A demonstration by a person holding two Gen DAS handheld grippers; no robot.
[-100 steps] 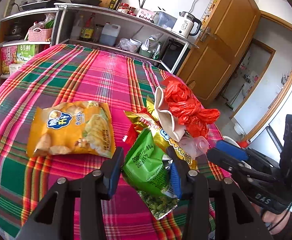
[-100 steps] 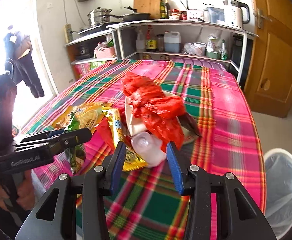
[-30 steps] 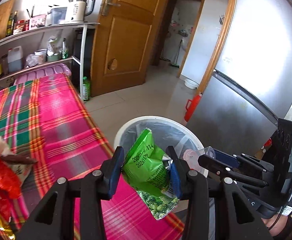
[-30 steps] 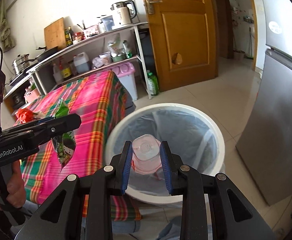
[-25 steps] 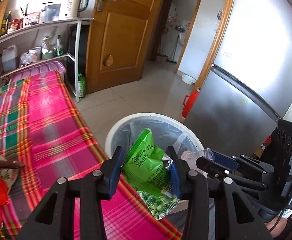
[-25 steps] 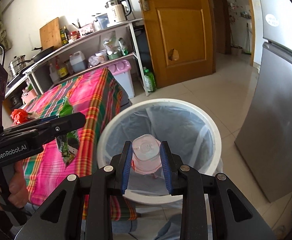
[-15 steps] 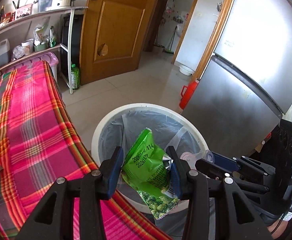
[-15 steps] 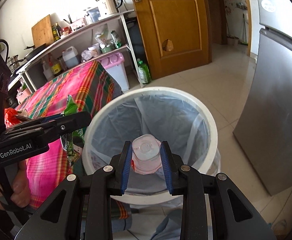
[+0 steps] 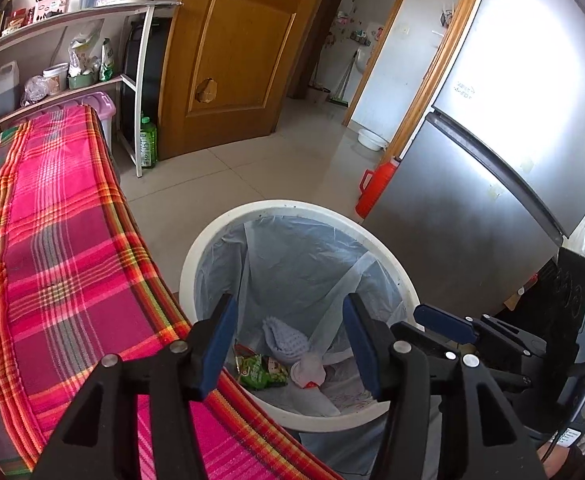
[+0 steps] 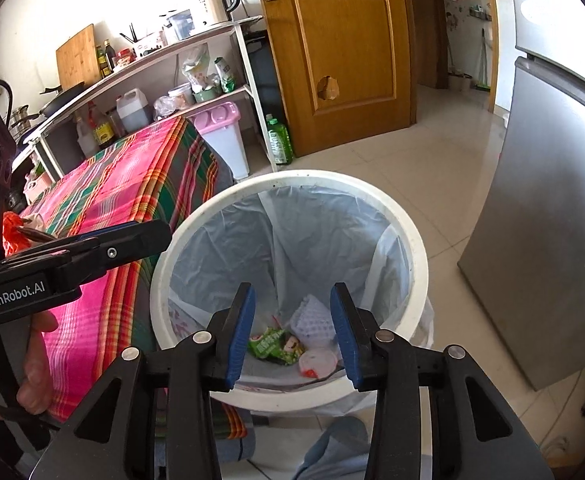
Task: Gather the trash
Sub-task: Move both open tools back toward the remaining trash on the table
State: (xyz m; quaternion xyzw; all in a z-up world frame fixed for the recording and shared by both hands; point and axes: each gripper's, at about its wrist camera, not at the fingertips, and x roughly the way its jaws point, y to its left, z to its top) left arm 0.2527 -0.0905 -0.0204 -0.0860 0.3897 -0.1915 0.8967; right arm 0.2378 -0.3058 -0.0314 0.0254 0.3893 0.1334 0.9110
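1. Lying at the bottom of the white trash bin, on its pale blue liner, are the green snack packet and, touching it on the side away from the table, the pink-white plastic cup.
2. A pale knitted-looking piece, possibly a cloth, sits in the bin just behind those two.
3. The left gripper hovers over the bin's near rim with its blue-padded jaws spread wide, grasping nothing.
4. The right gripper hangs over the bin's mouth as well, jaws parted and released.
5. Beside the bin stands the table under its pink plaid tablecloth, the cloth's edge just touching the bin's rim.
6. On the tablecloth, far from the bin, a red plastic bag peeks from behind the left gripper's body.
7. Past the bin, on the side away from the table, stands a steel refrigerator.
8. Beyond the bin, a wooden door and a green bottle on the floor beside it.
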